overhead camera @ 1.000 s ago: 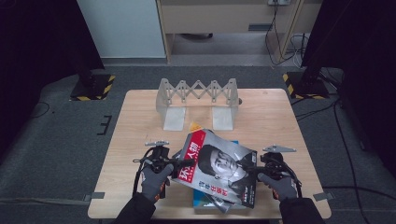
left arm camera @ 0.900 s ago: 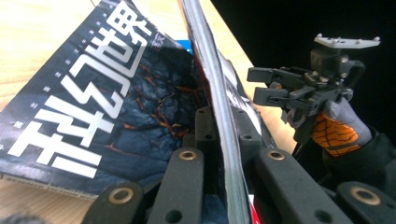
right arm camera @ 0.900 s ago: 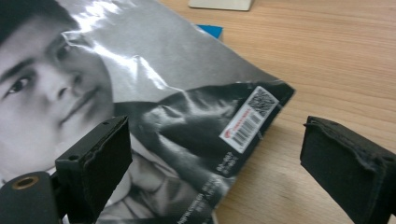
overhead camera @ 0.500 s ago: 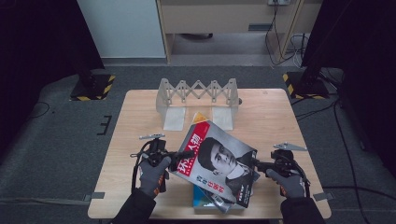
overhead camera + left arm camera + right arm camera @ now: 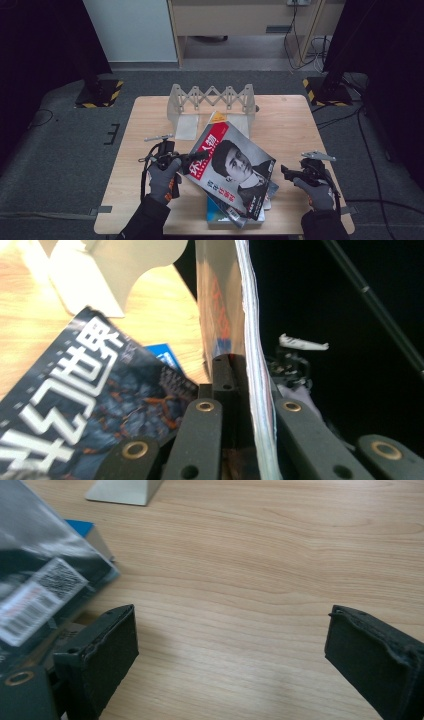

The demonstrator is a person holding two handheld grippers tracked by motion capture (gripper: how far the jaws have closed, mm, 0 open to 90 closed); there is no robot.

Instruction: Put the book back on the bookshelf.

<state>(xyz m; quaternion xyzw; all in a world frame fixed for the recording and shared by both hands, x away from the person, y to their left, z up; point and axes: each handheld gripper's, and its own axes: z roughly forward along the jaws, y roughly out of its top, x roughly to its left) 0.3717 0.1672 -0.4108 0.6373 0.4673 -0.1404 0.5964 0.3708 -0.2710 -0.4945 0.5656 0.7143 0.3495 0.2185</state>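
Pinching the magazine [image 5: 232, 167] by its left edge, the left gripper [image 5: 192, 157] tilts it toward the rack [image 5: 212, 97] beyond, while the right gripper [image 5: 286, 172] waits with jaws spread.

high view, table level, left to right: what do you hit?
Left claw, shut on the magazine's edge → magazine, lifted and tilted over a stack of magazines → right claw, open, empty, over bare table.
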